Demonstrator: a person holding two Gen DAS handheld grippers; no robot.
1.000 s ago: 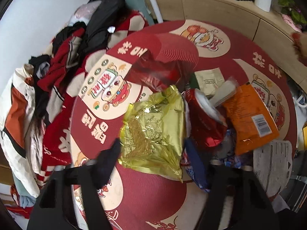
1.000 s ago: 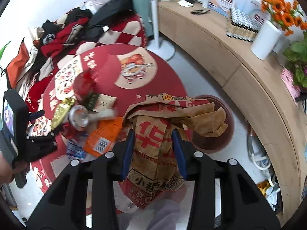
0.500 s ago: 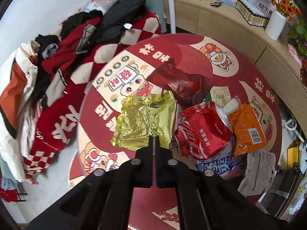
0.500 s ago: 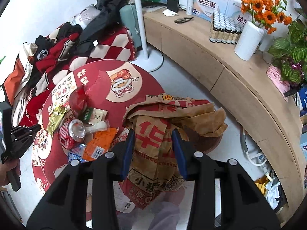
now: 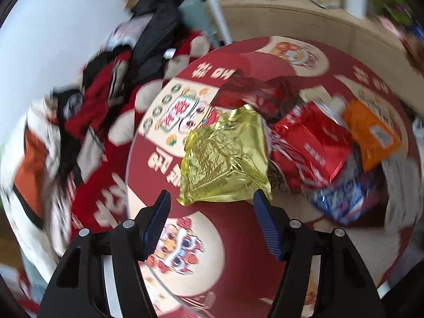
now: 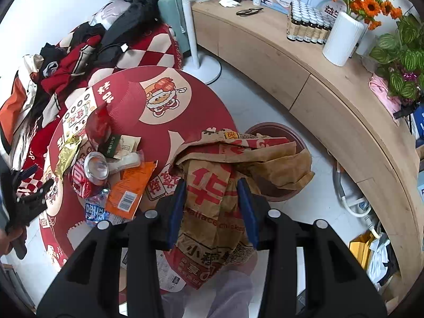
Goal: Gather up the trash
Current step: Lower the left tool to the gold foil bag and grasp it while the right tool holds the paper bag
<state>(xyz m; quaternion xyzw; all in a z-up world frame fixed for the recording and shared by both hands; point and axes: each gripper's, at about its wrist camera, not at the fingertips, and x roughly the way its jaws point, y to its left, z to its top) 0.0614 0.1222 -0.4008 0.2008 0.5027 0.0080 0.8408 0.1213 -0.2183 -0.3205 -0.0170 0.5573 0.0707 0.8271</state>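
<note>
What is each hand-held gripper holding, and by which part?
Right hand-held gripper pinches the paper bag by its crumpled upper part. Left hand-held gripper is open, empty.

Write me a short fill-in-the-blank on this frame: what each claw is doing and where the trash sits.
1. The right claw is shut on a brown paper ____.
2. The left claw is ____, with nothing between its pads.
3. Just beyond the left claw lies a crumpled wrapper coloured ____.
4. The orange packet lies on the round ____ table.

Missing words: bag; open; gold; red
</note>
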